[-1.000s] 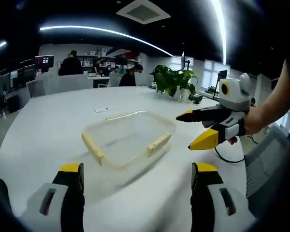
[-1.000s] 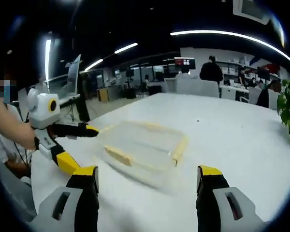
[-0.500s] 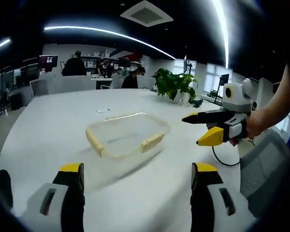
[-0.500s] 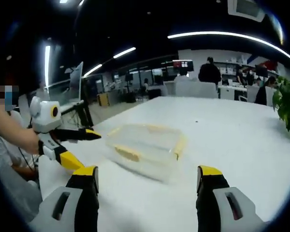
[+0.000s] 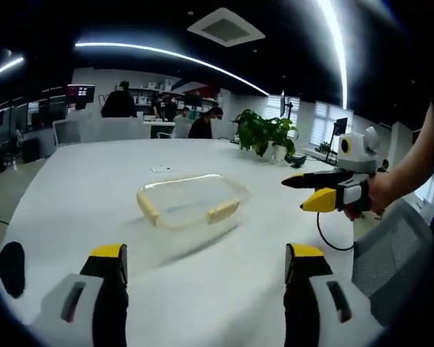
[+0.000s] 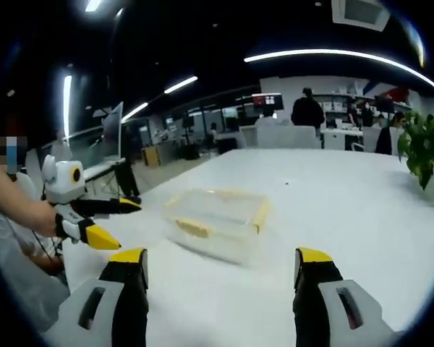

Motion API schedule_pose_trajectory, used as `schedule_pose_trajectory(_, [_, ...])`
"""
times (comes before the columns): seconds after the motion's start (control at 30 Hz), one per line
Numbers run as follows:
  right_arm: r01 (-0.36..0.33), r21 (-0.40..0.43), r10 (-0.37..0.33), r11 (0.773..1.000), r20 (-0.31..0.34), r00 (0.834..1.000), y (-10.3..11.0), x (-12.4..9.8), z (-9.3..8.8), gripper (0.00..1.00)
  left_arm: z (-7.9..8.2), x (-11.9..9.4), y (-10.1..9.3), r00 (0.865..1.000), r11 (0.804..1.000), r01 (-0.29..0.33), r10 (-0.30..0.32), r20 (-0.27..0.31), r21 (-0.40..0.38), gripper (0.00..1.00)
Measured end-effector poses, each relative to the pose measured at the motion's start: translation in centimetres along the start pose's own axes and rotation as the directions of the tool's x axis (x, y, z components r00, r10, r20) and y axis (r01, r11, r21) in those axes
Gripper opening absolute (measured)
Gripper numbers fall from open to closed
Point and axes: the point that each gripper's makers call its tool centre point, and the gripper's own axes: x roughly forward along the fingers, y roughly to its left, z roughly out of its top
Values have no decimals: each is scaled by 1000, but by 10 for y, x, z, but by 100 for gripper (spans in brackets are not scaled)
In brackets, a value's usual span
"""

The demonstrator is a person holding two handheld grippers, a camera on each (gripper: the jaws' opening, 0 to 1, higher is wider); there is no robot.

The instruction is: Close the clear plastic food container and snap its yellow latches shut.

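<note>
A clear plastic food container (image 5: 189,201) (image 6: 216,215) with its lid on sits in the middle of a white table (image 5: 79,173). Yellow latches (image 5: 223,211) (image 6: 192,228) lie along its sides. My left gripper (image 5: 204,264) stands open, well short of the container, nothing between its yellow-tipped fingers (image 5: 108,254). The right gripper (image 6: 221,266) is likewise open and empty, back from the box. Each gripper shows in the other's view, held by a hand: the right gripper (image 5: 317,189) to the container's right, the left gripper (image 6: 108,220) to its left.
A potted green plant (image 5: 264,132) (image 6: 419,144) stands at the table's far side. A small white card (image 5: 160,168) lies beyond the container. Office chairs (image 5: 69,131), desks and several people are in the background. A grey chair (image 5: 387,246) is at the right edge.
Both grippers have drawn back from the container, which looks smaller and farther in each view. Both stay open; the container has not moved on the table.
</note>
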Motion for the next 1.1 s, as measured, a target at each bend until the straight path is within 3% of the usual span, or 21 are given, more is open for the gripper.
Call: schedule_pose_trajectory(1.1, [4, -12, -3, 1000, 11, 1000, 13, -65, 0, 83, -5, -54, -28, 999, 999, -34, 35, 37, -40, 87])
